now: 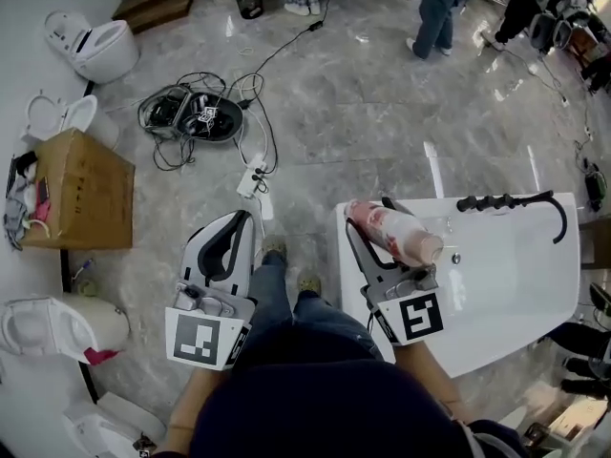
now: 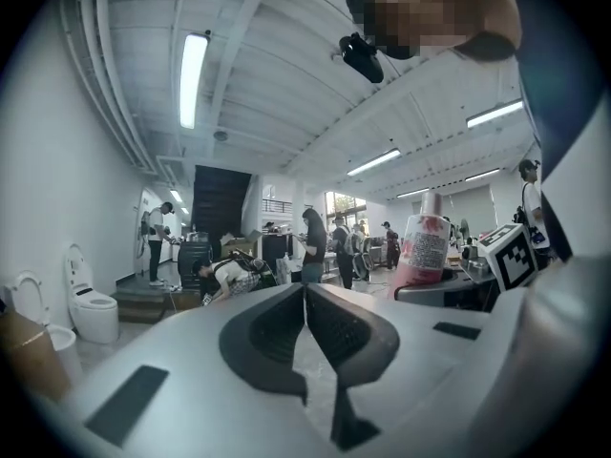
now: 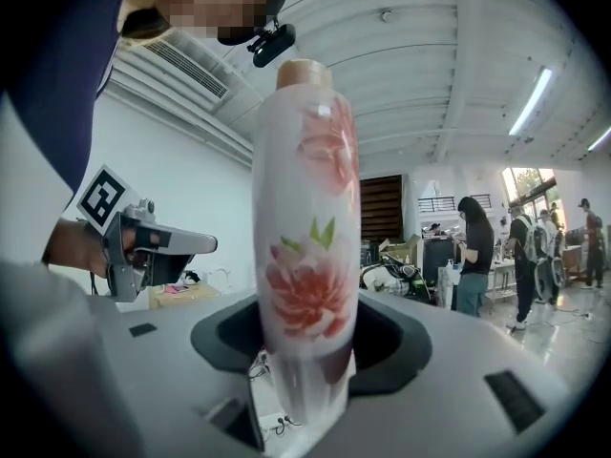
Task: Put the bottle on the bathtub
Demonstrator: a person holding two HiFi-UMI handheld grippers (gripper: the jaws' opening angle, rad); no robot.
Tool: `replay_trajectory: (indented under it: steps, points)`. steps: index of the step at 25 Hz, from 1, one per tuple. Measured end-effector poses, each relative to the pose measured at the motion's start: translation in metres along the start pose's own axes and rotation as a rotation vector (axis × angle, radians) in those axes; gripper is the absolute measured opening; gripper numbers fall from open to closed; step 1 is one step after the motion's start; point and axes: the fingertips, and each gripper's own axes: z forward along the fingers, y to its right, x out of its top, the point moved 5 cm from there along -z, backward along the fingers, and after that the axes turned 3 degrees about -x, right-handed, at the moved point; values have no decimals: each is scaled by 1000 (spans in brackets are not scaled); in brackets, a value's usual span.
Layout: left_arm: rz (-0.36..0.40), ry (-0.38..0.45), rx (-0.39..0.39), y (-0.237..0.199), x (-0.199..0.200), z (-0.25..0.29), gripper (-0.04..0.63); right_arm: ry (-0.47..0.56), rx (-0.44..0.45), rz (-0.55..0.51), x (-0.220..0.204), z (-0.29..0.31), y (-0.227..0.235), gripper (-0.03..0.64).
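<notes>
Underfoot, a grey marbled floor point(image 1: 382, 93) spreads away from the white bathtub point(image 1: 516, 303), which fills the lower right of the head view. Well apart from the bathtub, past the person's legs, a cardboard box point(image 1: 81, 194) sits by the wall. One white toilet point(image 1: 100, 48) stands beyond the box and another point(image 1: 57, 324) on its near side. Between the box and the bathtub, further out on the floor, lies a tangle of black cables point(image 1: 196, 114). A white power strip point(image 1: 251, 179) lies nearer the bathtub's corner. Two people point(image 1: 439, 8) stand well beyond the bathtub's far end. A black tap fitting point(image 1: 520, 201) with a curved end runs along the bathtub's far rim.

The person's shoes point(image 1: 277, 251) stand just beside the bathtub's side edge. The left tool point(image 1: 237, 225) hangs over the floor, on the other side of the legs from the bathtub. In the left gripper view its jaws are pressed together with nothing between them.

The right tool point(image 1: 374, 225) is over the bathtub's corner nearest the shoes, pinching the bottle point(image 1: 396, 234) by its lower part. The bottle is white with pink flowers and a tan cap. In the right gripper view the bottle point(image 3: 305, 256) rises straight up from between the jaws, which press on it from both sides. I cannot tell whether its base touches the bathtub rim.
</notes>
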Motion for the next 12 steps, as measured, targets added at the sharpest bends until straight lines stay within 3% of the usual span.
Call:
replay_trajectory:
  steps: [7,12]
  points:
    - [2,-19,-151,-8,34,103,29,-20,-146,12,31,16,68,252]
    - [26,-30,-398,-21,11,191,31,-36,-374,42,-1,35,97,252]
